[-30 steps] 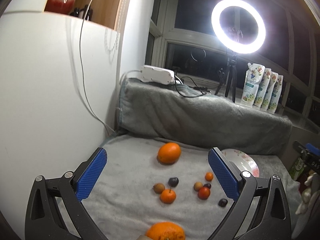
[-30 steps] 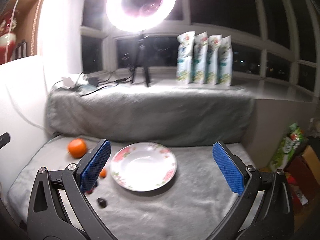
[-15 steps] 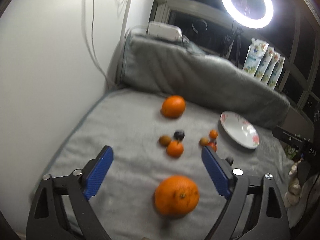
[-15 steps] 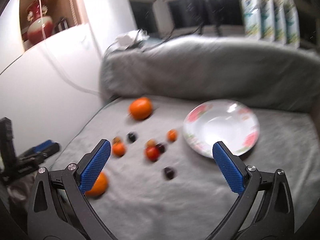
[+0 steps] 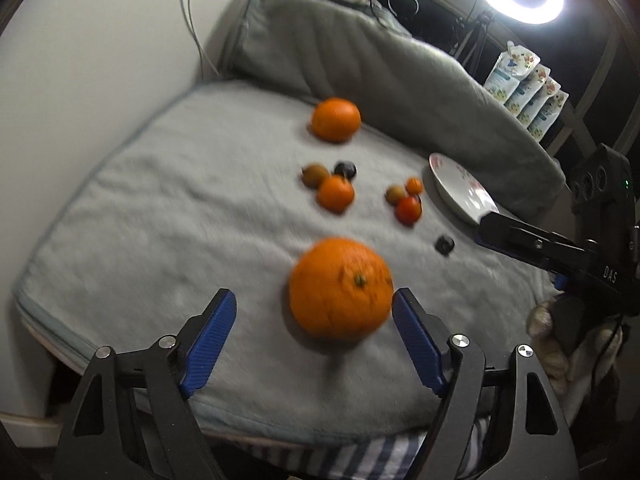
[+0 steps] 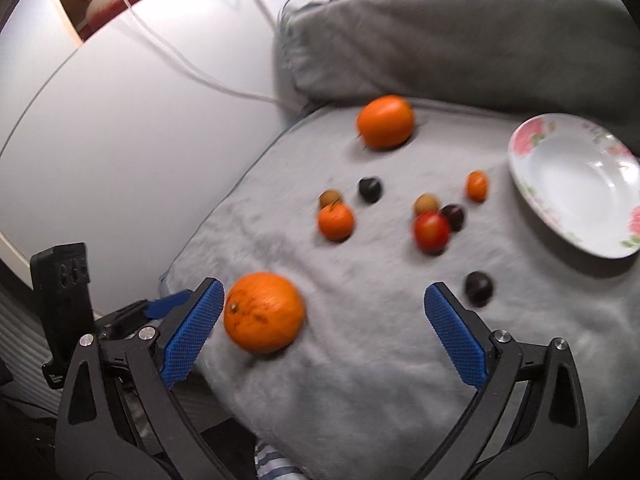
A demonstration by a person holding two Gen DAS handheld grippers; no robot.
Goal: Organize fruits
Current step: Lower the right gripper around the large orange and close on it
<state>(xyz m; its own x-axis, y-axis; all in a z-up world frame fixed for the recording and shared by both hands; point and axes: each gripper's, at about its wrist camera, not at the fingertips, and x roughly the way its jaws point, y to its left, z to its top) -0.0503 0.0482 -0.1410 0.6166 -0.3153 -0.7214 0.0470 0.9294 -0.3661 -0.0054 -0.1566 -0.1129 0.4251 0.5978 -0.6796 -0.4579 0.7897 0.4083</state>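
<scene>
- Orange and dimpled, the big orange (image 5: 341,288) nearest us lies on the grey blanket (image 5: 168,216), close to its near edge and just ahead of the left claw (image 5: 314,344).
- We judge the step in hand to be the first pick: our left claw is closing on that fruit, which sits just ahead of the blue pads (image 5: 416,344) and off to the right-hand one; neither pad presses on it yet, so nothing is grasped.
- Our right claw (image 6: 320,336) hangs spread wide and empty over the same blanket, with the big orange (image 6: 264,312) showing just beside its left pad and a dark plum (image 6: 478,288) just beside its right pad.
- Farther out lie the rest of the fruits: a small mandarin (image 5: 336,194) touching a brown fruit (image 5: 314,175), a red fruit (image 5: 409,210), a tiny orange one (image 5: 414,186), and a second big orange (image 5: 336,119) near the rolled blanket at the back.
- Off to the right sits the flowered plate (image 6: 532,196), empty; we take it as the place the fruits belong.
- Next, we think, the left claw must shift right to centre the fruit, ease forward until both pads flank its widest part, then clench.
- Round fruit on soft cloth may roll off if one pad touches first.
- After that comes a lift and a carry across the small fruits to the plate, well apart from here.
</scene>
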